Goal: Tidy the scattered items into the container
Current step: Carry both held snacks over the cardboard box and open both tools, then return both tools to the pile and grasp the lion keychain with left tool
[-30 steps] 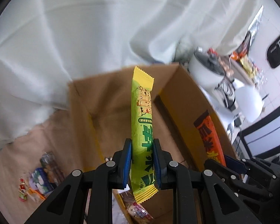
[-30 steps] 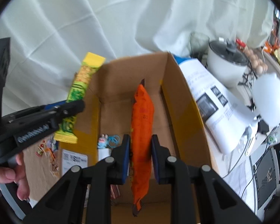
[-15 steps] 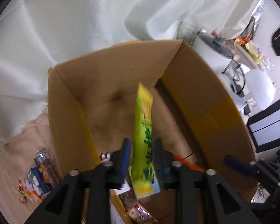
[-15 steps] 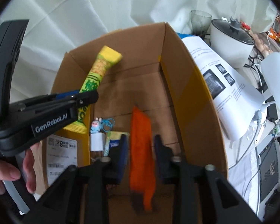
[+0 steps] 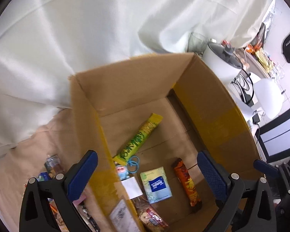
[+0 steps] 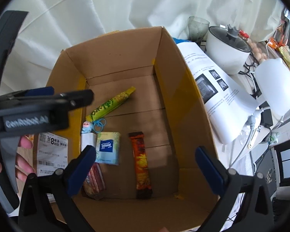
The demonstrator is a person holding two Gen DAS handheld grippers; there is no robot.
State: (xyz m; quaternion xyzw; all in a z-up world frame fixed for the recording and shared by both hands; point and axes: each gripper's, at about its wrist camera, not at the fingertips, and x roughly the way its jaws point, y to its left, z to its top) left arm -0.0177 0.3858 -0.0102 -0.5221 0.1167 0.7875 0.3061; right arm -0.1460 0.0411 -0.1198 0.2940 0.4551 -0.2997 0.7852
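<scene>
Step in hand: release over the cardboard box; both drops look finished, judging by the empty jaws and the wrappers lying flat inside.
Left gripper: jaws spread wide, nothing between them, hovering above the box's near-left wall.
Right gripper: jaws also spread wide and empty, held over the box's near end.
Green snack bar: lies diagonally on the box floor towards the far-left part, its lower end just beside a small pig keychain with a blue loop.
Orange snack bar: lies lengthwise on the box floor, right of the tissue pack, apart from it.
Other contents: a white tag and a reddish biscuit pack near the front-left corner.
Still outside: a cluster of small packets on the beige cloth left of the box, partly hidden behind the left gripper's finger.
Progress: several items are in; the task is not yet complete.
Next move, as a judgement: lift clear of the box walls, swing the left gripper to the cluster, and approach one packet with jaws wide, keeping off its neighbours.
Risk: the packets lie close together, so a grasp may catch two at once.
</scene>
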